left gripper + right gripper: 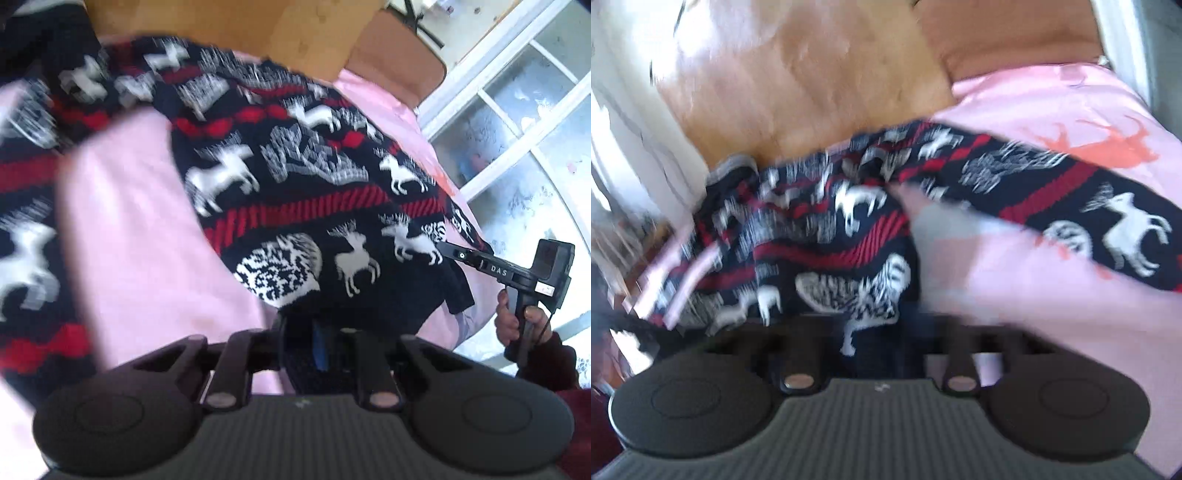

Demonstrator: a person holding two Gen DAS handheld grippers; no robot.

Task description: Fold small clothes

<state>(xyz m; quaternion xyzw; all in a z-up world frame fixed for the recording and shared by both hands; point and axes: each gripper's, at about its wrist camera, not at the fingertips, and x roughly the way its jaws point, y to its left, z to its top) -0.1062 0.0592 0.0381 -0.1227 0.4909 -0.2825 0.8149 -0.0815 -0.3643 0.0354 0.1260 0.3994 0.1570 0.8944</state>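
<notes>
- Left claw [317,325]: fingers drawn close together on the lower hem of the knit sweater [295,184]; fabric covered the tips, so the pinch read as a grip on the hem.
- Sweater was navy with red bands and white reindeer, spread across the pink sheet [147,240]; one sleeve trailed off to the left side of the left wrist view, blurred.
- Right claw [452,253], seen from the left wrist camera: its tip touched the sweater's right edge near the hem, held by the right hand [517,321]. Gap between its fingers not readable there.
- Right wrist view: right claw [882,332] sat against bunched sweater [831,240] cloth; fingers hidden under fabric and blur, so I could not tell its opening.
- Sheet [1034,288] carried an orange deer print. A brown wooden board [812,81] stood beyond the sweater.
</notes>
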